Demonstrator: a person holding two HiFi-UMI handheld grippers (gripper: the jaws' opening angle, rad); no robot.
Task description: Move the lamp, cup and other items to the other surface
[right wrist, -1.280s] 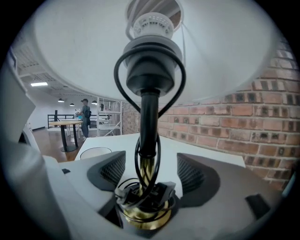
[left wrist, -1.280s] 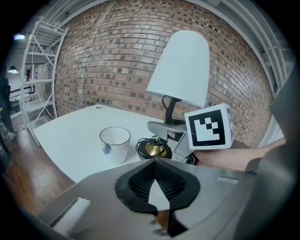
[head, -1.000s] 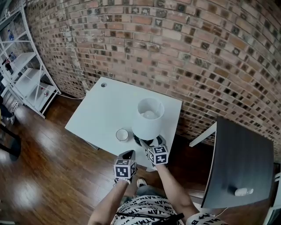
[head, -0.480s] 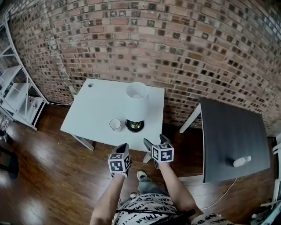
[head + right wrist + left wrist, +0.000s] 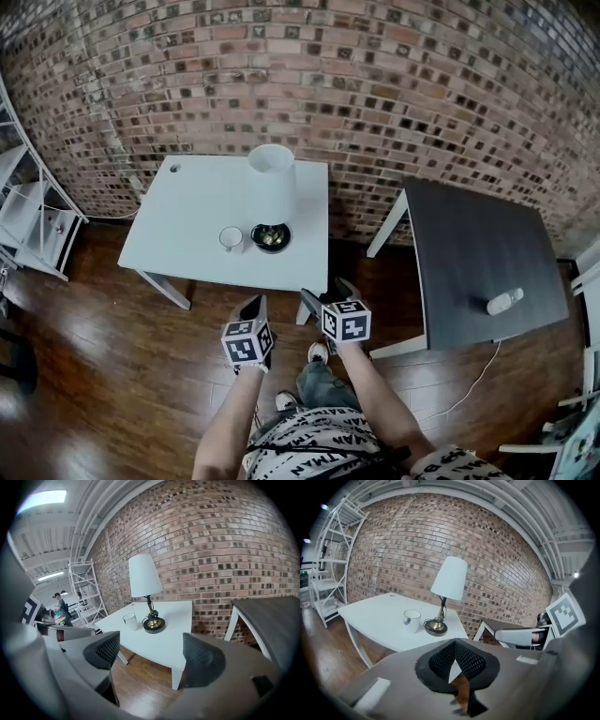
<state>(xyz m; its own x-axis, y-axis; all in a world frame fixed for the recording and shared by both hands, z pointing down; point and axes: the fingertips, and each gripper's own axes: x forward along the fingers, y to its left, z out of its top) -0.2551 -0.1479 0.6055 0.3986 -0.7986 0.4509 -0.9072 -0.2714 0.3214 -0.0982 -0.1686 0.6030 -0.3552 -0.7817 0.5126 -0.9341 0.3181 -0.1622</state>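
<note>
A lamp [image 5: 272, 183] with a white shade and a brass base stands on the white table [image 5: 187, 220], and a white cup [image 5: 231, 238] sits just left of its base. The dark table [image 5: 469, 253] stands to the right. Both grippers hang over the wooden floor, short of the white table's front edge. My left gripper [image 5: 251, 307] is shut, its pads meeting at the tip with nothing held [image 5: 454, 644]. My right gripper [image 5: 323, 292] is open wide and empty [image 5: 152, 656]. The lamp [image 5: 144, 576] and cup [image 5: 129, 619] lie well ahead of its jaws.
A white bottle-like object [image 5: 503, 301] lies on the dark table's near right part. A brick wall runs behind both tables. A white metal shelf rack [image 5: 28, 216] stands at the far left. A pale cable [image 5: 478, 370] trails on the floor by the dark table.
Both grippers have drawn back from the white table; the right one was beside the lamp base and is now over the floor. The view has swung right, showing more of the dark table.
</note>
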